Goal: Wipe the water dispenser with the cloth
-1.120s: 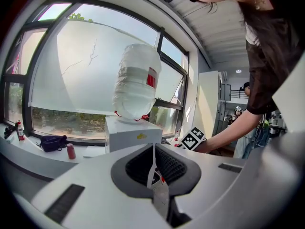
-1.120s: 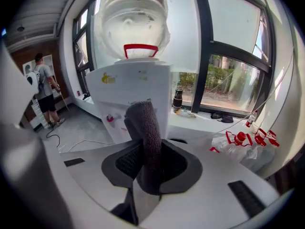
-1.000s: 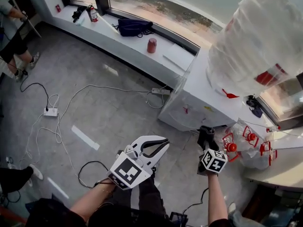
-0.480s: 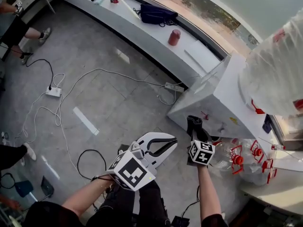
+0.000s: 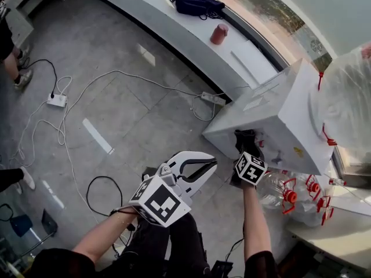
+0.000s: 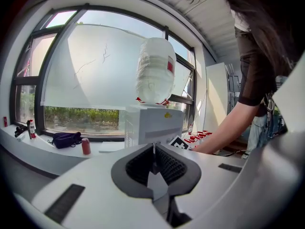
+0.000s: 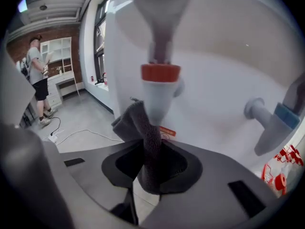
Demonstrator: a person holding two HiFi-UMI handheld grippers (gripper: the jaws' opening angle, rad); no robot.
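Grey floor [image 5: 133, 109] w/ cables lies below. Since approx. a sec. ago the right gripper [image 5: 246, 142] has come up to the front of the water dispenser [image 5: 284, 120], clenched on the dark cloth [image 7: 143, 128], so wiping probably starts now. Only the right gripper view shows the cloth just at the red tap [image 7: 160, 73]. The left gripper [image 5: 207, 168] is closed on nothing and held well apart.

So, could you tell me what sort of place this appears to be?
Likely an office or workshop-type room: a white water dispenser with spare bottles beside it, a long windowsill, and a power strip on the grey floor.
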